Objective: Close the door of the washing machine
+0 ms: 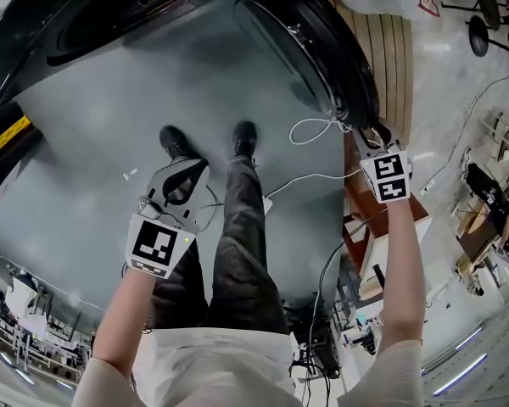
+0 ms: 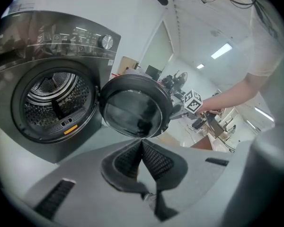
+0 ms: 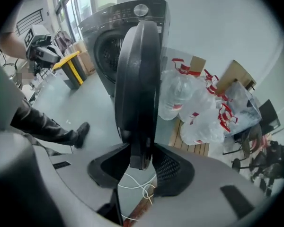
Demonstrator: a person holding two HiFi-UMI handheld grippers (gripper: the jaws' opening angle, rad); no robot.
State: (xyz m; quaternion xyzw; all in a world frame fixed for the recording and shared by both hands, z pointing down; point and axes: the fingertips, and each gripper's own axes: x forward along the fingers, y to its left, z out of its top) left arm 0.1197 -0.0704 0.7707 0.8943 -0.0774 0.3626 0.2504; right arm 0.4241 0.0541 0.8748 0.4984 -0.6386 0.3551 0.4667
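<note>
We're standing on the grey floor (image 1: 93, 125) facing the washing machine (image 2: 61, 37), and its door (image 2: 132, 110) is open. It's swung right out from the side of the drum (image 2: 54, 96), with the round glass turned toward the left gripper view. Over to our right gripper (image 3: 141, 152): it's down at the door's free rim, jaws wide and straddling that rim, one pad just beside each face. In the right gripper view the door runs edge-on straight up the middle, with the machine behind it. From the head view, the marker cube (image 1: 385, 176) sits just under that rim.

Now our left gripper (image 2: 142, 143): it hangs well apart from the door, over the floor near our left shoe (image 1: 174, 142). Its jaws are narrow, the tips meet, and nothing is between them.

A white cord (image 1: 318, 127) lies looped on the floor beside the right gripper. Beyond the door, clear bags (image 3: 194, 108) with red ties rest on a wooden pallet (image 1: 390, 49) at the floor's far edge.
</note>
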